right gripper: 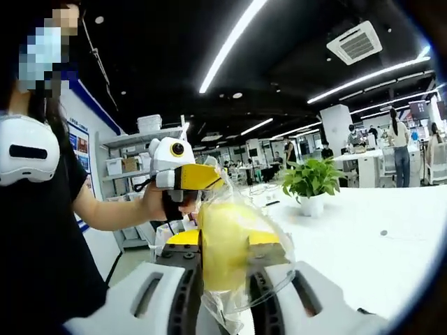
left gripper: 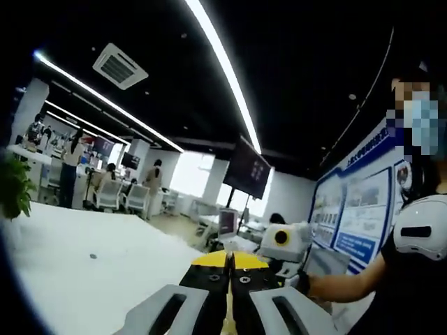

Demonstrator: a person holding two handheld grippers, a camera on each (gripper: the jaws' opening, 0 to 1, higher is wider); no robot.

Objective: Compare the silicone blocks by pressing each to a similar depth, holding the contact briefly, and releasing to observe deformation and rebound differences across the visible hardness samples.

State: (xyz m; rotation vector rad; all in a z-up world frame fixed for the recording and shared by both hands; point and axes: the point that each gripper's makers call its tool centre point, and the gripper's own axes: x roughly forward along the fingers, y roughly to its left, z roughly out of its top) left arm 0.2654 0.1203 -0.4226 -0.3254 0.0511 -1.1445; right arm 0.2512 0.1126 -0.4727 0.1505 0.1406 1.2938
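A yellow silicone block [right gripper: 225,244] in a clear, crinkled plastic bag sits between the jaws of my right gripper [right gripper: 227,239], which is shut on it and holds it up above the white table [right gripper: 363,230]. My left gripper [left gripper: 229,259] is shut, its yellow-tipped black jaws pressed together with nothing between them. In the right gripper view that left gripper [right gripper: 208,180] hangs in the air just behind the block, held in a person's hand [right gripper: 157,199]. In the left gripper view the white body of the right gripper [left gripper: 283,241] shows close by on the right, also in a hand.
A potted green plant [right gripper: 311,183] stands on the white table [left gripper: 77,258]. The person [right gripper: 35,230] holding the grippers stands close at the table's side. Shelves [right gripper: 133,167], a hanging screen [left gripper: 246,169], office chairs [left gripper: 122,195] and other people lie farther back.
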